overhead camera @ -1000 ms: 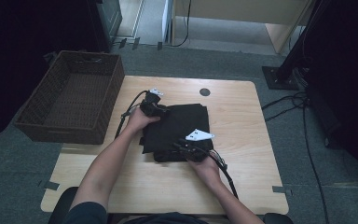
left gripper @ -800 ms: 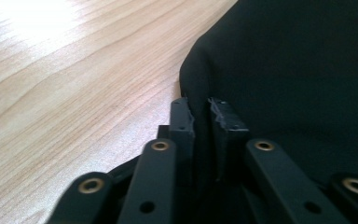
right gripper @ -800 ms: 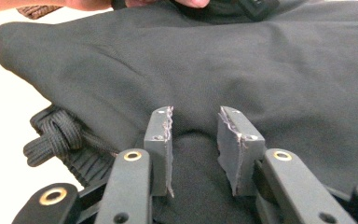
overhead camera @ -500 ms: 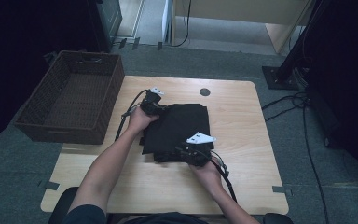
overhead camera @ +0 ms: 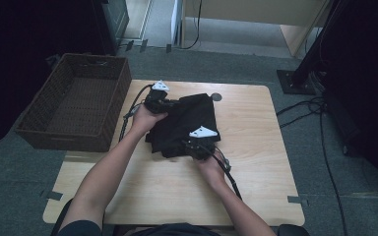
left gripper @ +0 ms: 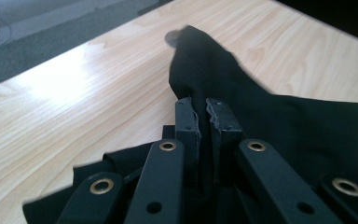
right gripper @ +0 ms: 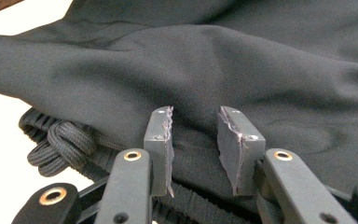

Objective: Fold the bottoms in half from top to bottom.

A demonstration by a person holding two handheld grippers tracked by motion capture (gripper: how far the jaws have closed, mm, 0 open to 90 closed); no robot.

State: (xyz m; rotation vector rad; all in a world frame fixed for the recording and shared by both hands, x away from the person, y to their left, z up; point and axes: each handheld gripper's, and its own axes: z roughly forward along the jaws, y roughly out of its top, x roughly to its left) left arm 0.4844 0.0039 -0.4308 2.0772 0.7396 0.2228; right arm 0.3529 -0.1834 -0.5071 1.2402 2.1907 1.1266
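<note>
Black cloth garment (overhead camera: 187, 123) lies bunched mid-desk (overhead camera: 256, 162) toward its far edge, the left gripper (overhead camera: 158, 101) having just closed to pinch a lifted fold, the right gripper (overhead camera: 197, 145) with jaws part-spread around the near waistband.

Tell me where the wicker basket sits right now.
In the high view the wicker basket sits at the table's far left corner, overhanging the edge, just left of the left gripper and the black cloth.

Left tongs (left gripper: 204, 116) just closed on black cloth (overhead camera: 189, 118), apparently lifting its edge
</note>
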